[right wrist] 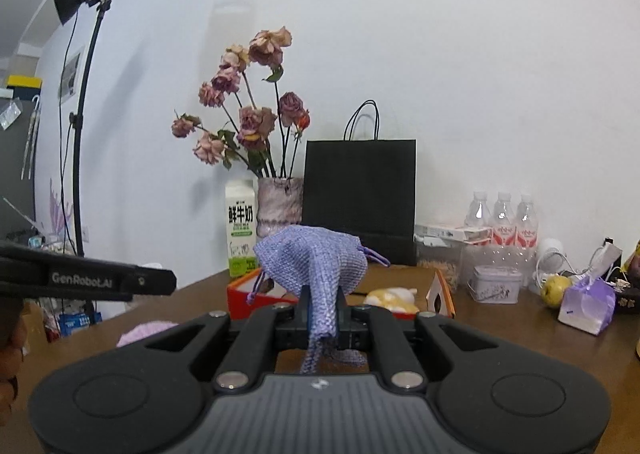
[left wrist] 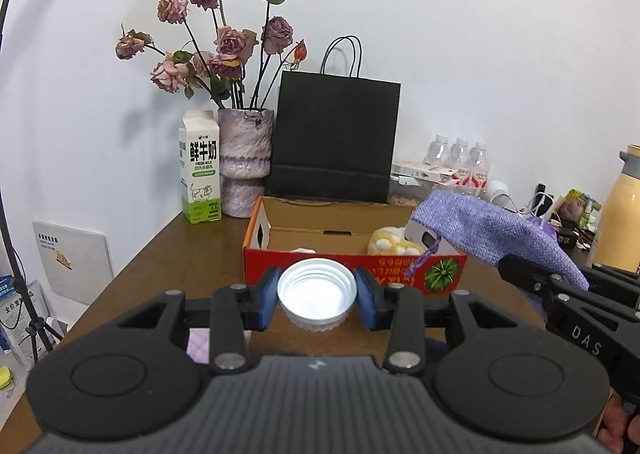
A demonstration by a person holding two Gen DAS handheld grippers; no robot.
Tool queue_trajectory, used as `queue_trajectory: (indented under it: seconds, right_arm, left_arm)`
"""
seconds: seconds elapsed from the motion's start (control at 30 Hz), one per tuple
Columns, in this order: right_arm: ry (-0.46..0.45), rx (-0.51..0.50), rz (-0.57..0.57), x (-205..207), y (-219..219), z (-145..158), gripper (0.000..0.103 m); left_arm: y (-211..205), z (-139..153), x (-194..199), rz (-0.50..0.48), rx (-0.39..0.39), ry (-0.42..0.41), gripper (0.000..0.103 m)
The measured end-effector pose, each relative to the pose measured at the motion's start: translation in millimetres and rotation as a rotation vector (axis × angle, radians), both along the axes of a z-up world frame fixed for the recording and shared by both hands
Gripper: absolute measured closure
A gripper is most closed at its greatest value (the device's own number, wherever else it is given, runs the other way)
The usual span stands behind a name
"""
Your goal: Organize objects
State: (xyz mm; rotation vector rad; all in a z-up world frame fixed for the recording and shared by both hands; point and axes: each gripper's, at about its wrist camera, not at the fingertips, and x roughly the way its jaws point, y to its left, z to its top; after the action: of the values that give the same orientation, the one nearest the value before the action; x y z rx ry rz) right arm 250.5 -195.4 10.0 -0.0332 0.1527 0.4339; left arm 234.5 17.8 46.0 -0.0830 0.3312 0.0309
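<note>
My left gripper [left wrist: 316, 292] pinches a white plastic cap [left wrist: 317, 286] between its blue pads, hollow side facing back at me, held in front of the red cardboard box [left wrist: 352, 268]; my right gripper [right wrist: 323, 310] is clamped tight on a purple woven drawstring pouch [right wrist: 316, 262], its long axis running up and away from me, mouth and cord toward the box, where a yellow plush toy [left wrist: 394, 242] lies inside.

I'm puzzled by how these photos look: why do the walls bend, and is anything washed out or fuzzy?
Left wrist view: a fisheye lens bows the edges and darkens the corners; the white cap held in the jaws glares, its inside blown out. Right wrist view: same bowing, bending the lamp stand; the purple pouch casts little shadow under soft, even light.
</note>
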Motion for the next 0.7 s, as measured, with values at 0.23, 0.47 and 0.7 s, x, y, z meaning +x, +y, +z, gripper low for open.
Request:
queue_trajectory:
  seconds: [0.23, 0.47, 0.7]
  right_arm:
    - [0.011, 0.009, 0.022, 33.8, 4.3, 14.3, 0.096]
    - [0.038, 0.02, 0.044, 65.2, 12.2, 20.9, 0.096]
    - [0.05, 0.02, 0.046, 91.4, 21.7, 23.4, 0.096]
  left_arm:
    - [-6.1, 9.9, 27.1, 0.019, -0.008, 0.01, 0.062]
    - [-10.4, 20.6, 58.6, 0.039, -0.014, 0.016, 0.062]
    - [-14.7, 25.3, 86.6, 0.068, -0.021, 0.011, 0.062]
